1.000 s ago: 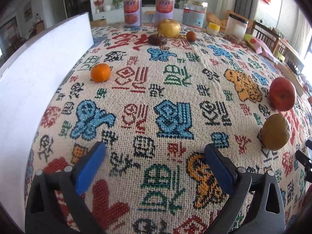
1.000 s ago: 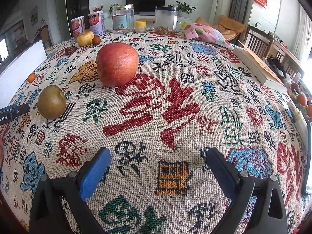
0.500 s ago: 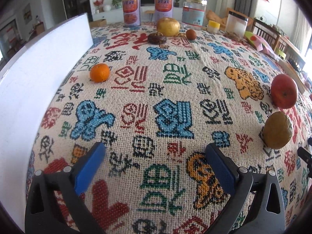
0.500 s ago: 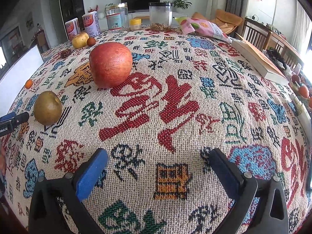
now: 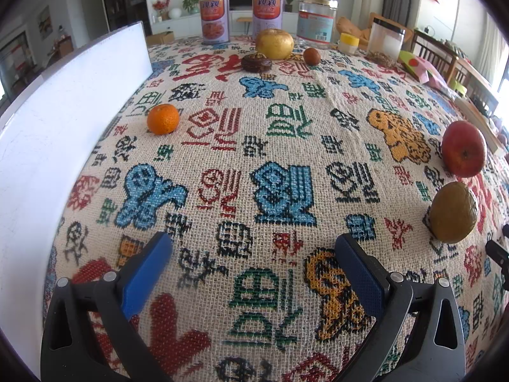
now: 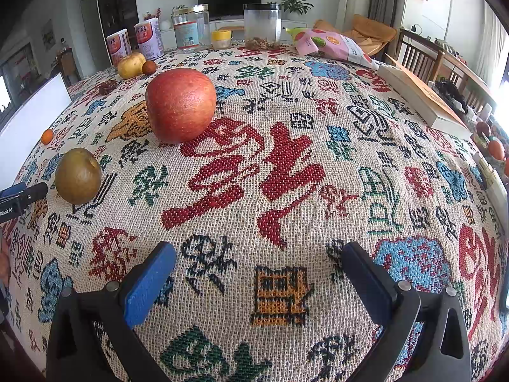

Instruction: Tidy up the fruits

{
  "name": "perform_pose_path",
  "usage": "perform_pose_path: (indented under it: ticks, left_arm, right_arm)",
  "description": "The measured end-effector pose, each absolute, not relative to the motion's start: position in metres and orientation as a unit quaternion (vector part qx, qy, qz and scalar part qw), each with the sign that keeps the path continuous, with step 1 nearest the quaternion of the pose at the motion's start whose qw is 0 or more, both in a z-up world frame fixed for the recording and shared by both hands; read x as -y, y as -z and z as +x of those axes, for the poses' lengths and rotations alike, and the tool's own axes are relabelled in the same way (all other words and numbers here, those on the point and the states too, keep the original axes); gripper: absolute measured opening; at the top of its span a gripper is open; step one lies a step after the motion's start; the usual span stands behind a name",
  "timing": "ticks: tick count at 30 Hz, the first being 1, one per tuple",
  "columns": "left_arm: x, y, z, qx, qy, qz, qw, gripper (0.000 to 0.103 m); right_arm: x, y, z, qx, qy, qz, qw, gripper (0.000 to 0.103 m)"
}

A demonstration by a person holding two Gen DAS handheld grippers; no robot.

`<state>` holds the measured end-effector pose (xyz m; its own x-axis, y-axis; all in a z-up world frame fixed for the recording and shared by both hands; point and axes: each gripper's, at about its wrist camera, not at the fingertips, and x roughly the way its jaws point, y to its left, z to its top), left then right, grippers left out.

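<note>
Right now both my left gripper (image 5: 251,251) and right gripper (image 6: 257,264) gape empty while the red apple (image 6: 180,105) and brown pear (image 6: 78,175) sit far-left on the table (image 6: 318,191), so a careless squeeze might roll either round fruit away.

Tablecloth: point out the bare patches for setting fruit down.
Bare cloth lies between the mandarin and the brown pear, and from the red apple across to the book. The far edge is crowded: yellow fruit, cans, jars.
</note>
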<state>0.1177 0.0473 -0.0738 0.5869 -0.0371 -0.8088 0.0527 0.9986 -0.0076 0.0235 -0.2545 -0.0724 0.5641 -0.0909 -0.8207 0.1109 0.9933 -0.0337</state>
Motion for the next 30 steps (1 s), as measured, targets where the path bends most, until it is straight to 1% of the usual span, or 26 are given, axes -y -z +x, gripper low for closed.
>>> perform_pose_path:
  ticks: [16, 19, 22, 26, 27, 29, 30]
  left_arm:
    - [-0.051, 0.073, 0.113, -0.454, 0.048, 0.005, 0.889, 0.102]
    - [-0.064, 0.069, 0.111, -0.454, 0.076, -0.024, 0.887, 0.102]
    - [-0.083, 0.06, 0.138, -0.46, 0.043, -0.034, 0.886, 0.1]
    - [-0.11, 0.05, 0.183, -0.441, -0.005, -0.059, 0.896, 0.1]
    - [-0.113, 0.053, 0.193, -0.443, -0.01, -0.058, 0.894, 0.099]
    - [-0.116, 0.06, 0.208, -0.444, -0.024, -0.046, 0.894, 0.083]
    - [-0.116, 0.064, 0.214, -0.45, -0.027, -0.041, 0.892, 0.07]
  right_arm:
    - [0.254, 0.072, 0.023, -0.464, 0.056, 0.01, 0.884, 0.103]
    - [0.254, 0.072, 0.023, -0.464, 0.057, 0.01, 0.884, 0.103]
    - [0.254, 0.072, 0.023, -0.464, 0.056, 0.009, 0.884, 0.103]
    - [0.254, 0.072, 0.024, -0.464, 0.056, 0.009, 0.884, 0.103]
    - [0.254, 0.072, 0.024, -0.464, 0.056, 0.009, 0.884, 0.103]
    - [0.254, 0.072, 0.024, -0.464, 0.056, 0.01, 0.884, 0.103]
    - [0.254, 0.072, 0.024, -0.464, 0.056, 0.01, 0.884, 0.103]
